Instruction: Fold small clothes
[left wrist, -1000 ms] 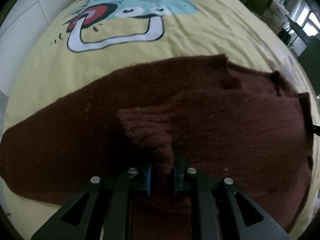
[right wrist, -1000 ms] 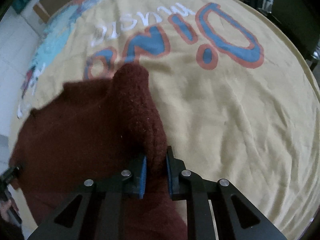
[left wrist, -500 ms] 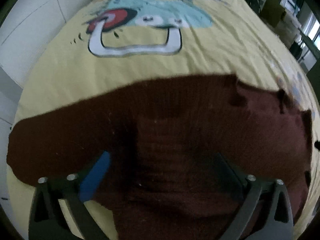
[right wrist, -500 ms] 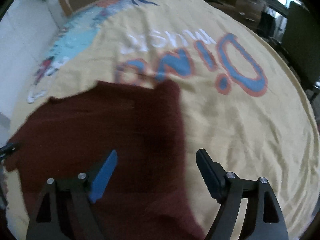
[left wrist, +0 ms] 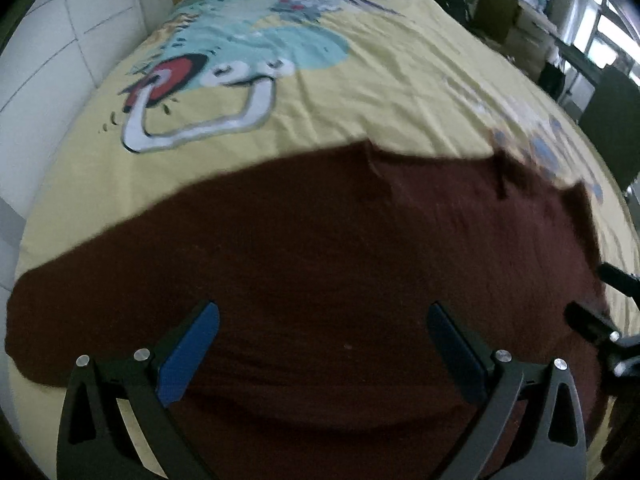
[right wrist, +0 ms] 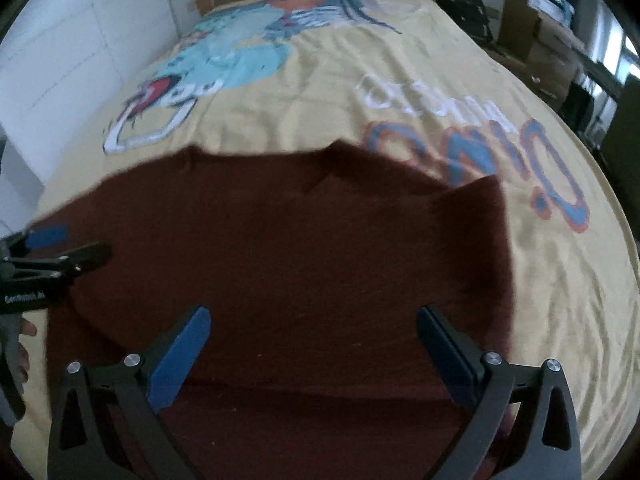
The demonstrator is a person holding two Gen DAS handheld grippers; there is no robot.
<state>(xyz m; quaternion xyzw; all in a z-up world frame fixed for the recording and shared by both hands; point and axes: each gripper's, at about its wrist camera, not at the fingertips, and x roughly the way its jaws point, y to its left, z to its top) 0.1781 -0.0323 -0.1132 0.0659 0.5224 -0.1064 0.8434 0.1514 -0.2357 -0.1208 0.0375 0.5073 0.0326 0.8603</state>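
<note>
sweater | dark maroon knit | flat, spread | on yellow bedspread

1 maroon sweater, 1 yellow bedsheet (dinosaur print), 2 hand-held grippers

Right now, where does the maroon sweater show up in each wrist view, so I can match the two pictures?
Left wrist view: the maroon sweater fills the lower half, spread flat on the yellow bedspread.
Right wrist view: the maroon sweater fills the lower centre and left, with bare bedspread to its right.
Shared landmark: the teal dinosaur print, at upper left in both views, beyond the sweater's far edge.
</note>
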